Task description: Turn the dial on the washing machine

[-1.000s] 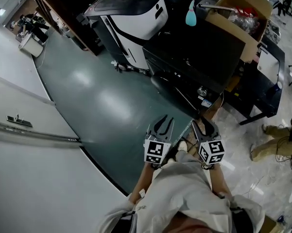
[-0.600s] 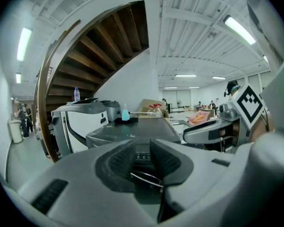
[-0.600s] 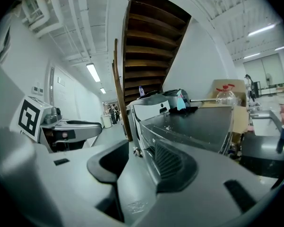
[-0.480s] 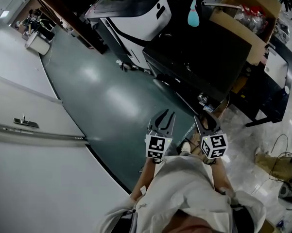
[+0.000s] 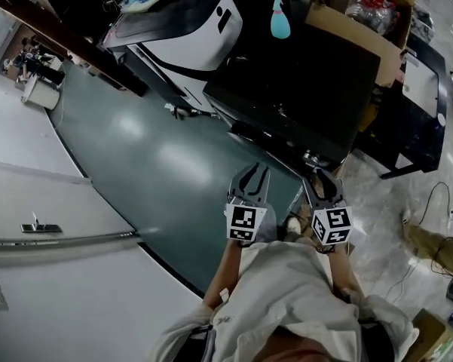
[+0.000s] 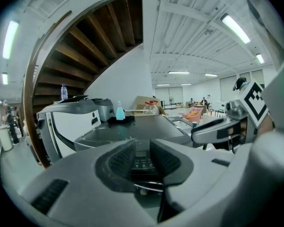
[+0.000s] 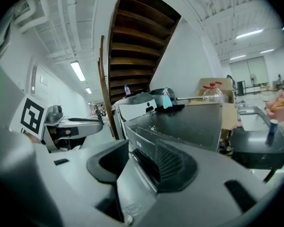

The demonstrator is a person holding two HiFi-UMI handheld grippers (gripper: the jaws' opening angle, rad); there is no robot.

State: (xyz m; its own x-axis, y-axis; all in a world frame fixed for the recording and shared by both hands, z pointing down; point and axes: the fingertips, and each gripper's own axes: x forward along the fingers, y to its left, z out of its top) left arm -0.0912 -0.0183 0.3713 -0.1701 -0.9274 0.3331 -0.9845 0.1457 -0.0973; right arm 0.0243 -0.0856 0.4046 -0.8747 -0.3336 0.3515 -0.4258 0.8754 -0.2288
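A: Where do we place the washing machine (image 5: 301, 81)?

B: We record it as the dark-topped unit straight ahead of both tools, standing on the green floor (image 5: 158, 157). To its left stands a white machine (image 5: 188, 32). A teal bottle (image 5: 279, 17) stands at its far edge, and an open cardboard box (image 5: 362, 21) sits behind it to the right.

A: And the dial?

B: We see a strip of buttons on the front panel through the left tool's gap, but we cannot pick out the dial itself with certainty.

A: What do we note for the left gripper (image 5: 255, 176)?

B: Its jaws stand apart with nothing between the pads, and it is held short of the machine's front edge, touching nothing.

A: And the right gripper (image 5: 320, 173)?

B: We find its jaws drawn together and holding nothing. Its tip points at the machine's near front edge, just beside it, and we cannot confirm contact. Both tools are level, side by side, close to the person's white sleeves (image 5: 286, 292).
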